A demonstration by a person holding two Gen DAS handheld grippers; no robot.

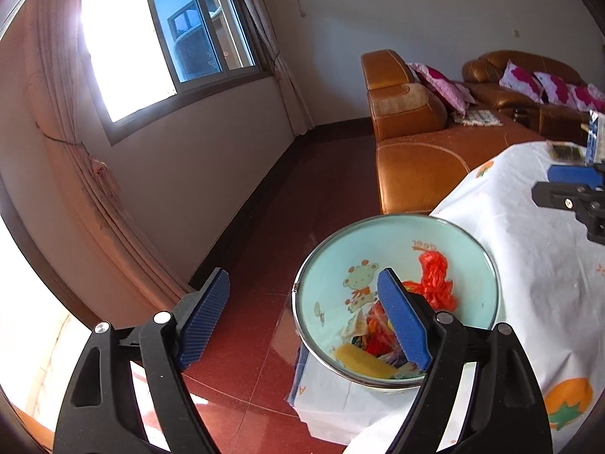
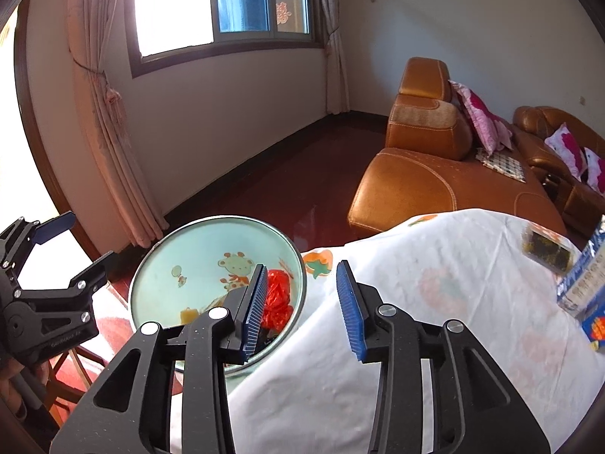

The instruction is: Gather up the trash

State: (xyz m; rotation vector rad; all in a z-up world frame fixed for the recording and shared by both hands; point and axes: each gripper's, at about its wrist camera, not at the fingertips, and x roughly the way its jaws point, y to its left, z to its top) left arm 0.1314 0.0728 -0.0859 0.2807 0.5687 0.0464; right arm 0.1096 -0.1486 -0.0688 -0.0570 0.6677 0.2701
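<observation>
Left wrist view: the left gripper (image 1: 302, 317) hangs with its blue ribbed pads spread wide and nothing between them, one finger over the dark red floor (image 1: 264, 249), the other over the mouth of a pale green bin (image 1: 321, 265) printed with a cartoon animal. Inside the bin lie a crumpled orange-red plastic bag (image 1: 435, 272), a yellow piece (image 1: 359, 359) and a heap of mixed wrappers (image 1: 372, 335) at the bottom. The bin stands just beside a table draped in a white cloth (image 1: 529, 265) with orange fruit prints. At the right edge the right gripper (image 1: 574, 189) juts in over the table, with a blue carton (image 1: 595, 136) and a small dark packet (image 1: 565, 151) at the cloth's far end. An orange-brown leather sofa (image 1: 412, 159) with pink cushions (image 1: 438, 83) fills the far right; a window (image 1: 159, 38) and curtain (image 1: 75, 143) take the left.

Right wrist view: the right gripper (image 2: 302, 302) holds its pads partly apart, gripping nothing, its left finger over the bin's (image 2: 170, 249) rim and its right over the white cloth (image 2: 435, 283). The orange-red bag (image 2: 278, 299) shows in the bin behind the left finger. The left gripper (image 2: 72, 242) stands open at the far left. The blue carton (image 2: 590, 287) and dark packet (image 2: 544, 249) sit on the table at right.
</observation>
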